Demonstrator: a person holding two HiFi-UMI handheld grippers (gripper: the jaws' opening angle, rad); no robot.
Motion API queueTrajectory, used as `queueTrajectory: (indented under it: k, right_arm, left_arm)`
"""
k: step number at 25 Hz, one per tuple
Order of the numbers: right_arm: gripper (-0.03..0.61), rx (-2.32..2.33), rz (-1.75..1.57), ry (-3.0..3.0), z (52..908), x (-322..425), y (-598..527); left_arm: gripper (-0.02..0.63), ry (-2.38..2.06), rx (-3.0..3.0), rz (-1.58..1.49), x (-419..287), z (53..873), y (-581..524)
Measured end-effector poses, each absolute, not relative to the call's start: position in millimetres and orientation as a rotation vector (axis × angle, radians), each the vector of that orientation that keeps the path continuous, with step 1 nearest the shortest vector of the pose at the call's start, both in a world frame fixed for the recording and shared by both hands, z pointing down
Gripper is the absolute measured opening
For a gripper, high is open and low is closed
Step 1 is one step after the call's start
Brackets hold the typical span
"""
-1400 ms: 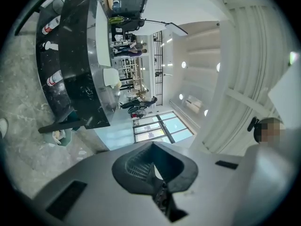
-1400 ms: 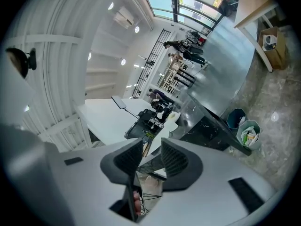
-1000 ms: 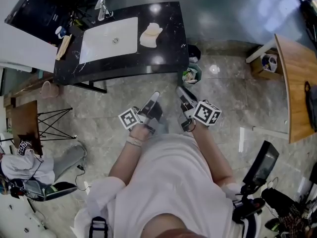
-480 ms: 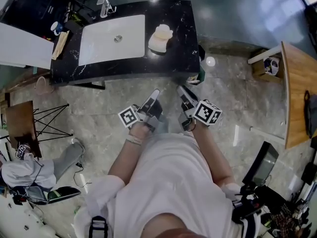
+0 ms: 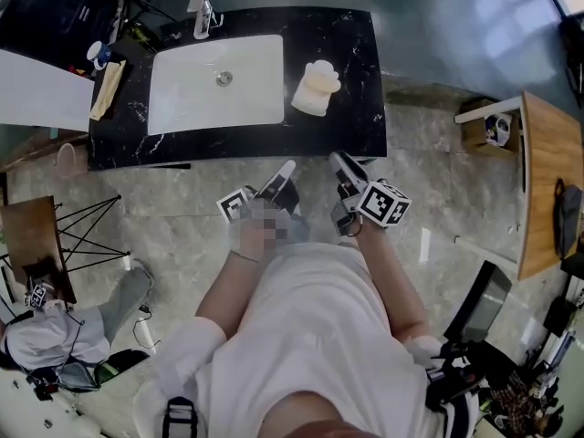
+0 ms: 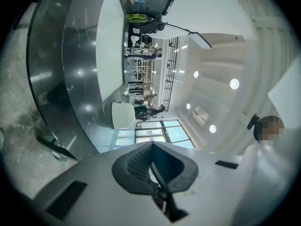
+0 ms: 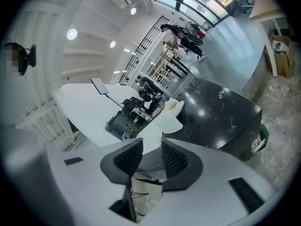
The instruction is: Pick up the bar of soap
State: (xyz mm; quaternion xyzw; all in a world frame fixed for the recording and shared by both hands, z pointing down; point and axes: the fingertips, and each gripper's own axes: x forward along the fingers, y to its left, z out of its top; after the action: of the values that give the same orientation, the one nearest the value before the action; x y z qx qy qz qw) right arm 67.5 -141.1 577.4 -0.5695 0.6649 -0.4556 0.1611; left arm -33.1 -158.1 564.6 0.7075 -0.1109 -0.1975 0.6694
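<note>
The bar of soap [image 5: 316,88] is a cream, lumpy block lying on the black marble counter [image 5: 356,53], to the right of the white sink [image 5: 173,108]. In the right gripper view the soap [image 7: 173,106] shows far ahead on the counter top. Both grippers are held low in front of the person, over the floor and short of the counter's front edge. The left gripper [image 5: 285,169] has its jaws together and holds nothing. The right gripper [image 5: 338,161] has a small gap between its pads, with nothing between them, and it points toward the soap.
A faucet [image 5: 203,9] stands behind the sink, with a blue cup [image 5: 96,55] and a folded tan cloth [image 5: 107,89] at its left. A black wire stand [image 5: 87,235] is on the floor at left. A wooden table [image 5: 547,181] and a box [image 5: 488,121] are at right.
The counter with the soap has drawn nearer and shifted right in the head view as the person steps toward it. Both grippers keep their place in front of the body.
</note>
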Motion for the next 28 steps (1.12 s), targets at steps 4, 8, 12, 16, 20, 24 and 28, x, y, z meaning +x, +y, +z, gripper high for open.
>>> queueTrajectory:
  k: [4,8,12,16,20,24,28]
  right_arm:
    - [0.132,-1.67,-1.277,1.944,576.1,63.5,-164.1]
    - [0.132,-1.732,-1.252,2.047,576.7,60.4,-178.0]
    - [0.132,-1.787,-1.215,2.189,576.6,60.5,-188.9]
    - [0.132,-1.848,-1.137,2.396,575.9,64.7,-200.6]
    - [0.132,-2.065,-0.883,2.755,579.8,83.7,-215.2]
    - [0.132,-2.344,-0.389,3.136,580.4,107.7,-238.8]
    - [0.133,-2.467,0.11,3.363,587.1,122.9,-261.2]
  left_arm:
    - [0.008,-0.24,1.593,-0.451,-41.1,564.9,-178.5]
    - [0.008,-0.248,1.589,-0.474,-48.3,563.9,-189.7]
    - [0.008,-0.279,1.583,-0.492,-53.6,564.9,-193.0]
    - [0.008,-0.322,1.582,-0.534,-57.7,561.4,-195.2]
    - [0.008,-0.365,1.566,-0.583,-60.7,556.3,-190.2]
    - [0.008,-0.421,1.569,-0.613,-64.4,555.8,-190.0]
    - [0.008,-0.474,1.581,-0.638,-73.3,554.3,-187.7]
